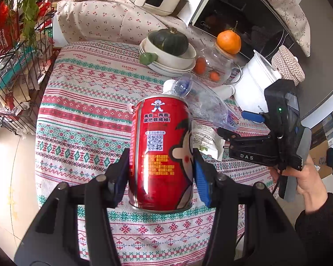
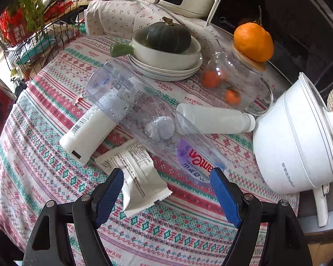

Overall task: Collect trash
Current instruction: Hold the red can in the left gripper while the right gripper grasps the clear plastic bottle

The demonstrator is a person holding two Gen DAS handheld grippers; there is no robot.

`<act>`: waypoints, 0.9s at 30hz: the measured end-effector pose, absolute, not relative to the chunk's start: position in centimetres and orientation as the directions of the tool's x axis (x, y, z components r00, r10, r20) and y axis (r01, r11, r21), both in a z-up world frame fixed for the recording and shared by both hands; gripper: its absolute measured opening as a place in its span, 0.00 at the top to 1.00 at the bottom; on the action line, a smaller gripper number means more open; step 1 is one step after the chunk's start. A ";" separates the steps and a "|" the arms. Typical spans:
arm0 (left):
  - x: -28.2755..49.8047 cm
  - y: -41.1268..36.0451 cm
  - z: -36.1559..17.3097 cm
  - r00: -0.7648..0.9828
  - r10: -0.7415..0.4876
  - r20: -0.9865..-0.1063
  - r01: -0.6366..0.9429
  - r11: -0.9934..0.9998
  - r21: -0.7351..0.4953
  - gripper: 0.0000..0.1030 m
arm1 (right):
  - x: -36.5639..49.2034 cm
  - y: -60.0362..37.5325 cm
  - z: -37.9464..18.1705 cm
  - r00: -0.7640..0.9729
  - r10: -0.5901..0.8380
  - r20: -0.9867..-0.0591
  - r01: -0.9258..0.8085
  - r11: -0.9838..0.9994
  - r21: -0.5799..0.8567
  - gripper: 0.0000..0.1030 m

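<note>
Left gripper [image 1: 162, 166] is clamped on the red can [image 1: 163, 153], both pads pressed on its sides, can lifted clear of the tablecloth [image 1: 82, 102] and standing roughly upright between the fingers. So one piece of trash is already picked; it needs a bin, and no bin shows in either view.

Right gripper [image 2: 166, 190] is spread wide, holding nothing, hovering low over the cloth. Just ahead of its fingers, a clear bottle [image 2: 144, 119] lies on its side, label end nearest the right finger. A white wrapper [image 2: 137, 175] lies flat just inside the left finger, partly under the gripper's mouth. Further ahead-left is a white tube [image 2: 88, 135], with the clear bottle resting across it. Ahead-right a small white bottle [image 2: 215, 119] lies on its side, cap touching the white pot [image 2: 293, 139].

Step in hand, as I read it: second pickup, right side. Likely target is the clear bottle or the wrapper; can't tell which.

Next move calls for: go forward a little, centre on one item only, then close. The bottle is round and slick and may roll; the wrapper is thin and needs the fingers right down at the cloth.
</note>
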State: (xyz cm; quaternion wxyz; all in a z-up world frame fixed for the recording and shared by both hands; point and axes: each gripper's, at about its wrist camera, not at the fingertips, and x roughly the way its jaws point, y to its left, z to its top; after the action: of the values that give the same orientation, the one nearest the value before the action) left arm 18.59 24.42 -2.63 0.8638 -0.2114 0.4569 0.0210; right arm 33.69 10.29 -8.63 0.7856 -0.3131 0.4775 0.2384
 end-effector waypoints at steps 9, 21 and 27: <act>19.1 24.1 -2.8 0.569 -0.181 -0.802 -0.212 0.911 -0.355 0.47 | 36.7 13.3 -13.4 0.516 -0.068 -0.854 -0.700 0.541 -0.466 0.19; 19.2 22.6 -2.8 0.559 -0.204 -0.803 -0.179 0.916 -0.358 0.47 | 37.1 8.4 -9.1 0.477 -0.029 -0.878 -0.618 0.699 -0.359 0.39; 19.0 20.9 -3.0 0.550 -0.231 -0.803 -0.139 0.922 -0.361 0.47 | 34.9 1.5 -5.4 0.388 0.056 -0.920 -0.508 0.846 -0.162 0.39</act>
State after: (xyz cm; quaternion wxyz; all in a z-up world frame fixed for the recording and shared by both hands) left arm 18.99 20.88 -2.97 0.8582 -0.1955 0.4738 -0.0269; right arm 34.92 1.55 -5.41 0.8048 -0.2151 0.5247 0.1753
